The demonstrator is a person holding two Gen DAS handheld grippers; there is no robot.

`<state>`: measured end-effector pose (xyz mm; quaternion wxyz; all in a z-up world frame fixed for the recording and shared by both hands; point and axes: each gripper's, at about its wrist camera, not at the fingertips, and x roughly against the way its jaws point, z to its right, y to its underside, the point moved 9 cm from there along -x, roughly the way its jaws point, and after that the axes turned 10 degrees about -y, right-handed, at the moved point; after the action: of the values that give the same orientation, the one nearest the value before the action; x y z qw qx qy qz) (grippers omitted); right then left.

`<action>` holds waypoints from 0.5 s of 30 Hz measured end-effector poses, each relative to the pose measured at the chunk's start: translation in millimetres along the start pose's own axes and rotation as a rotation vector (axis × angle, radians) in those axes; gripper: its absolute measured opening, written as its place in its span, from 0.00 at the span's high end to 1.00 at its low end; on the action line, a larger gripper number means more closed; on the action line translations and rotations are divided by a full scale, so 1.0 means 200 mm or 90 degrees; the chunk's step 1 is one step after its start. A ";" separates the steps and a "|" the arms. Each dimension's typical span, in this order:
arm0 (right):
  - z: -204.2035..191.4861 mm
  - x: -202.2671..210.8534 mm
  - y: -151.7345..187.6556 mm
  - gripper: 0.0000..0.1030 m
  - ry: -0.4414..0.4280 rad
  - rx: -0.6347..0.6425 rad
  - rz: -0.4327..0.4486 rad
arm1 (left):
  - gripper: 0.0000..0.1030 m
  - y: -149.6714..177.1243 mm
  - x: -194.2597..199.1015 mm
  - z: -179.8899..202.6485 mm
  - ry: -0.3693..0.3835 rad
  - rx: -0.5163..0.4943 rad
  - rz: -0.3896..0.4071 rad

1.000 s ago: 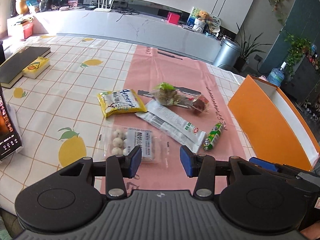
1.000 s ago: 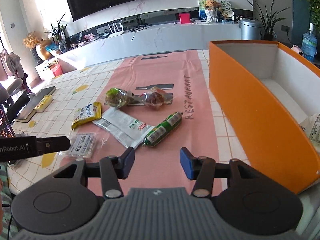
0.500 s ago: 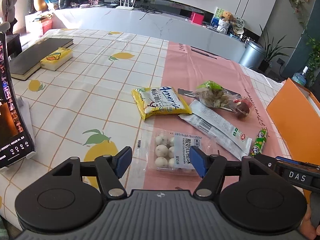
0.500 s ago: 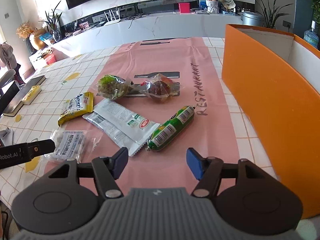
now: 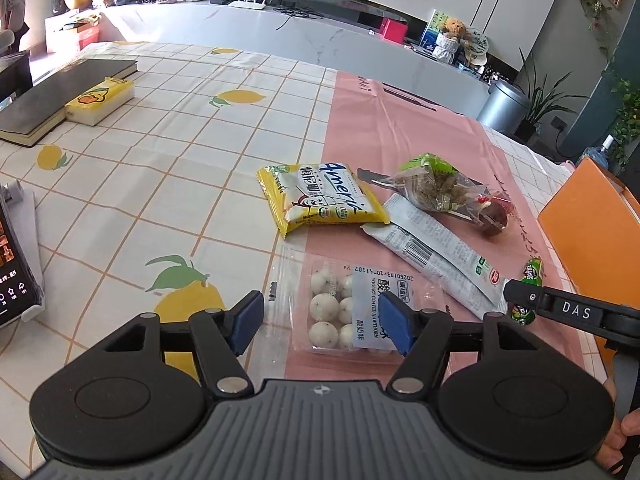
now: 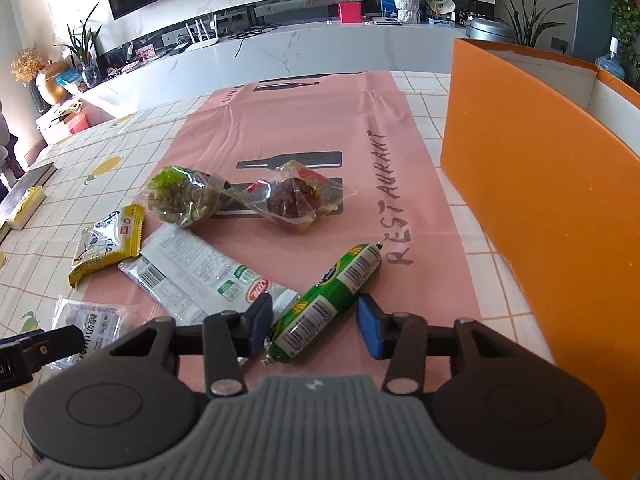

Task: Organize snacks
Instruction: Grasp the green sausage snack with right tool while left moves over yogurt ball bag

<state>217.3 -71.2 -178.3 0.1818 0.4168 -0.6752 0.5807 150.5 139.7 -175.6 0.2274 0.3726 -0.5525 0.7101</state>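
A clear pack of white yogurt balls [image 5: 344,308] lies flat where the pink runner meets the lemon cloth. My left gripper [image 5: 322,324] is open and straddles it, its pads apart from the pack's sides. A green sausage [image 6: 328,300] lies slantwise on the runner. Its near end sits between the fingers of my right gripper [image 6: 316,326], whose jaws are closing; a small gap still shows at the right pad [image 6: 370,332]. Beyond lie a yellow packet [image 5: 320,204], two long white packets [image 5: 432,252], a green-topped clear bag [image 6: 180,196] and a red-filled clear bag [image 6: 296,200].
A tall orange box [image 6: 540,200] with a white inside stands at the right. A black book [image 5: 60,96] and a yellow box [image 5: 100,100] lie at the far left. A lit phone screen [image 5: 12,280] stands at the left edge. A hand shows at bottom right.
Both grippers have come down and forward onto the snacks. The left jaws widened around the ball pack. The right jaws opened, then narrowed around the sausage's near end.
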 end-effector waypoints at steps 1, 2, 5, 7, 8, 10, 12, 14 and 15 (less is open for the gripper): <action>0.00 0.01 0.01 0.63 -0.003 0.003 0.000 | 0.27 0.00 0.00 0.01 0.004 -0.001 -0.003; -0.01 0.01 0.01 0.67 -0.005 0.008 -0.001 | 0.28 0.01 0.01 0.01 0.004 -0.002 -0.006; -0.02 0.05 0.05 0.71 -0.009 0.028 -0.013 | 0.31 0.02 0.02 0.02 0.014 -0.005 -0.017; -0.03 0.08 0.08 0.72 -0.014 0.039 -0.021 | 0.31 0.04 0.04 0.02 0.023 -0.006 -0.026; -0.04 0.10 0.10 0.72 -0.016 0.042 -0.026 | 0.31 0.06 0.05 0.03 0.027 -0.009 -0.031; -0.04 0.13 0.13 0.72 -0.022 0.044 -0.036 | 0.31 0.09 0.07 0.05 0.039 -0.020 -0.041; -0.04 0.15 0.16 0.72 -0.029 0.040 -0.045 | 0.31 0.12 0.09 0.07 0.052 -0.029 -0.050; -0.04 0.18 0.19 0.73 -0.040 0.037 -0.053 | 0.31 0.15 0.11 0.10 0.068 -0.041 -0.059; -0.04 0.19 0.20 0.73 -0.046 0.036 -0.056 | 0.31 0.16 0.12 0.12 0.076 -0.052 -0.064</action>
<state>162.3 -78.4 -173.8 0.1711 0.4719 -0.6456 0.5755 119.1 105.8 -173.9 0.3101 0.3473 -0.5471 0.6957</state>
